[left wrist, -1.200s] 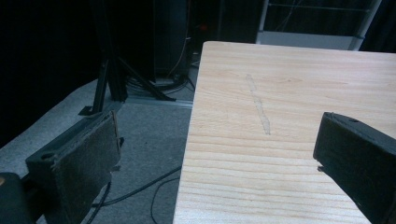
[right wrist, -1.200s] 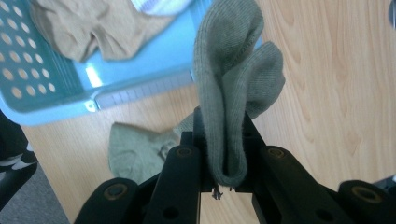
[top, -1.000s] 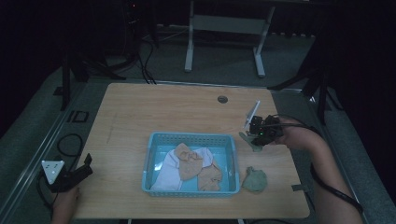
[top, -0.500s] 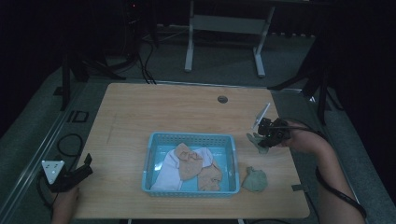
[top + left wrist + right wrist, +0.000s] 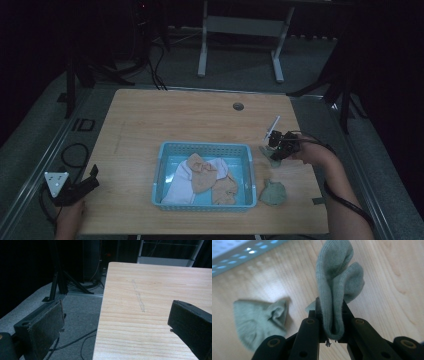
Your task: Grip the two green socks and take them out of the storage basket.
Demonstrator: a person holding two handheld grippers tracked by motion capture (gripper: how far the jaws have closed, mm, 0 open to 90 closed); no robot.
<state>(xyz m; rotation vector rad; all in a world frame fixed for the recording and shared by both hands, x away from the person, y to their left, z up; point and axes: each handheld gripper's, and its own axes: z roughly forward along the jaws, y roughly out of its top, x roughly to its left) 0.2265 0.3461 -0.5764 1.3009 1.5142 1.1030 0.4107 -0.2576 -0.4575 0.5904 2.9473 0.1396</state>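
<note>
My right gripper (image 5: 276, 150) is shut on a folded grey-green sock (image 5: 336, 277), pinched between both jaws low over the wooden table (image 5: 175, 117), just right of the blue basket (image 5: 205, 146). The held sock (image 5: 270, 157) hangs at the table surface; I cannot tell if it touches. A second grey-green sock (image 5: 273, 193) lies crumpled on the table nearer the front edge, also seen to the left of the jaws as the loose sock (image 5: 259, 320). My left gripper (image 5: 91, 178) rests at the table's front left corner, open, with nothing between its jaws (image 5: 116, 308).
The basket holds a white-pink cloth (image 5: 186, 180) and tan socks (image 5: 202, 172). A round cable hole (image 5: 238, 106) sits near the table's far edge. Floor cables (image 5: 75, 340) lie left of the table edge. A white stand (image 5: 240, 30) is behind the table.
My right gripper has come down toward the table with the sock still held. The left gripper has stayed where it was.
</note>
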